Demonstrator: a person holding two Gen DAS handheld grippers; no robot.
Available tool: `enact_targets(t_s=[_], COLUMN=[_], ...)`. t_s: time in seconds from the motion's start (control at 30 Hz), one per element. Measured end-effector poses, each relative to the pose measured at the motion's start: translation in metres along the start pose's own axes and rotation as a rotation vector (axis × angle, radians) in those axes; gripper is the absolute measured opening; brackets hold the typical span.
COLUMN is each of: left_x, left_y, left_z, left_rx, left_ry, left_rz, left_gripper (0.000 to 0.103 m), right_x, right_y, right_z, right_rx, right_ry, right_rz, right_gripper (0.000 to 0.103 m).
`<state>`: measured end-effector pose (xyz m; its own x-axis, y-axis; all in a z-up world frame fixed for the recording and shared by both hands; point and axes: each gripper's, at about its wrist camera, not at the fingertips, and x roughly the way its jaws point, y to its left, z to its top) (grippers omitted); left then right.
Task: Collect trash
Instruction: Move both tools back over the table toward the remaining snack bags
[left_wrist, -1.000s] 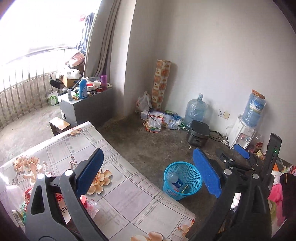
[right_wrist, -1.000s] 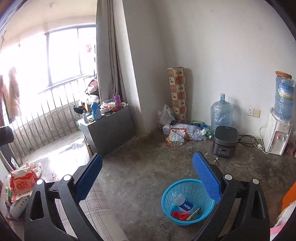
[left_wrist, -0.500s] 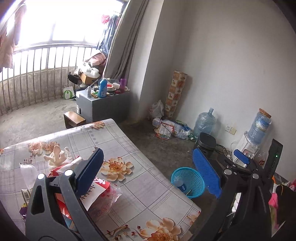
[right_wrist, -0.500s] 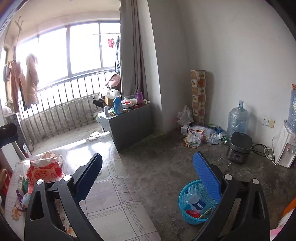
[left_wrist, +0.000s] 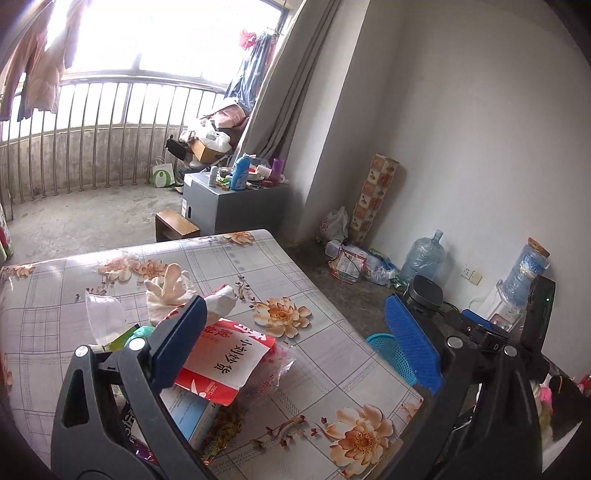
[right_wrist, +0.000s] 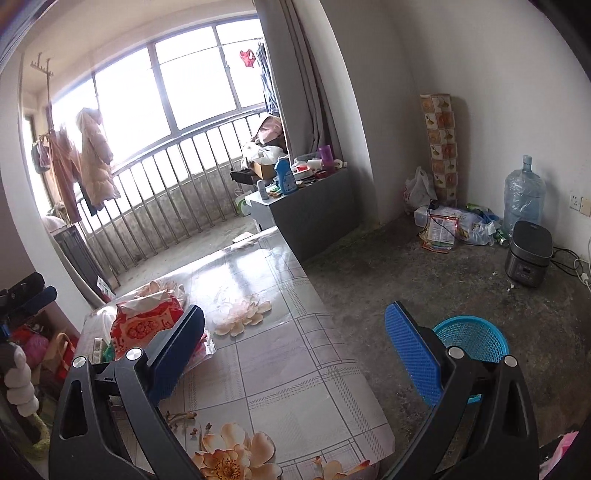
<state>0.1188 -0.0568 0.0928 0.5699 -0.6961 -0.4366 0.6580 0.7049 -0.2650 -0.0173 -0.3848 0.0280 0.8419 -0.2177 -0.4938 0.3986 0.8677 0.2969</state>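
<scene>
Both grippers spread wide and empty above the littered table.

The left gripper (left_wrist: 295, 339) has its blue pads far apart over the floral tablecloth (left_wrist: 317, 354); nothing sits between them. At its 9 o'clock lies the trash pile: a red-and-white tissue pack (left_wrist: 225, 358), a clear plastic cup (left_wrist: 103, 314), crumpled tissue (left_wrist: 166, 291) and what may be a blue-white box (left_wrist: 192, 410), partly hidden under the pack. The right gripper (right_wrist: 295, 350) is equally agape, holding nothing. The blue mesh basket (right_wrist: 476, 339) stands on the concrete floor at 3 o'clock, just off the table's edge.
</scene>
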Motion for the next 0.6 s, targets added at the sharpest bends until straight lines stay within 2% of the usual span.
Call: enact_targets(t_s=[0.33,0.6], left_x=[-0.029,-0.032], left_y=[0.054,0.069], left_z=[-0.029,-0.043], left_rx=[-0.076,-0.05], left_ry=[0.008,0.005], left_rz=[0.098,0.135], left_gripper=[0.093,0.093], right_x=[0.034,0.053], right_y=[0.037,0.067], right_z=[-0.017,-0.023], right_rx=[0.02,0.019], right_ry=[0.17,0.261], right_rz=[0.181,0.255], right_gripper=[0.088,0.079])
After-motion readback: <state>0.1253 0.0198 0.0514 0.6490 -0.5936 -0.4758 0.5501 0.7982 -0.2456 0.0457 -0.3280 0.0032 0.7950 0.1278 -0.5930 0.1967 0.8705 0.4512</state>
